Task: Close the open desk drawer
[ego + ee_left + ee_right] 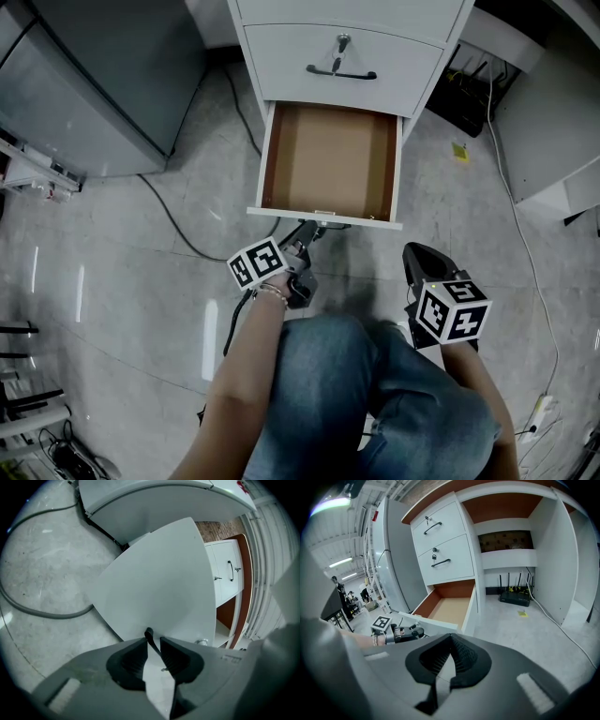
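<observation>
Floor (122, 281): grey concrete. It carries the desk pedestal, and a dark cable (178, 225) snakes past the pedestal's left side.
Desk pedestal (375, 23): white, at the top edge of the head view. Its upper drawers are shut and the lowest is pulled out.
Open drawer (328, 159): bottom of the stack, drawn out toward the person, brown and bare inside. Its white front panel (159, 583) fills the middle of the left gripper view.
Knees (356, 394): in jeans, just short of the drawer's front edge.
Right gripper (417, 251): held back beside the right knee, below the drawer's right front corner and clear of it. Its jaws are together, tips meeting, with nothing between them.
Left gripper (314, 230): at the middle of the drawer's front edge, close up to the panel. Its jaws stand apart, one on each side of the handle.
Handle (149, 633): a thin dark bar on the front panel that runs down through the gap between the left gripper's pads. The gap looks wider than the bar. The bar seems to lean toward the pad on the view's right, though contact cannot be made out.
</observation>
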`<act>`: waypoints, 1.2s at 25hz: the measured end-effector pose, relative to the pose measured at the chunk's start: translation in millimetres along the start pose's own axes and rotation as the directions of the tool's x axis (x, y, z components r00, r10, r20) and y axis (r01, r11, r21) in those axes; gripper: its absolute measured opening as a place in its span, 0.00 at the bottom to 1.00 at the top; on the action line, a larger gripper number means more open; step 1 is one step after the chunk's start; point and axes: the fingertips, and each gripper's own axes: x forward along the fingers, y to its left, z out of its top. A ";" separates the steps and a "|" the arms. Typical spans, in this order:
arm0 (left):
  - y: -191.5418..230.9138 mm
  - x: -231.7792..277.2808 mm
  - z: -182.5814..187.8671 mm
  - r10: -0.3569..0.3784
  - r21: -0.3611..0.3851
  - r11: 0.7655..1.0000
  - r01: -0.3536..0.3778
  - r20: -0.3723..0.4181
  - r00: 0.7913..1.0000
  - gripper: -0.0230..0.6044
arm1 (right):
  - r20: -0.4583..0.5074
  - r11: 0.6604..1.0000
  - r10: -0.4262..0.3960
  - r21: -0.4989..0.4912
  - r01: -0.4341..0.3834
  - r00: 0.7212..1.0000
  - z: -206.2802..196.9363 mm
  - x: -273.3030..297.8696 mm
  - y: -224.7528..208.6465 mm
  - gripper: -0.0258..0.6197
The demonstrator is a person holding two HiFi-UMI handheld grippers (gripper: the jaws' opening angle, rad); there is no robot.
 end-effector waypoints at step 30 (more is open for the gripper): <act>-52.7 -6.2 22.0 -0.173 -0.068 0.982 0.178 0.075 0.982 0.31 | 0.005 0.999 0.017 0.028 -0.017 1.000 0.7 3.0 6.5 0.04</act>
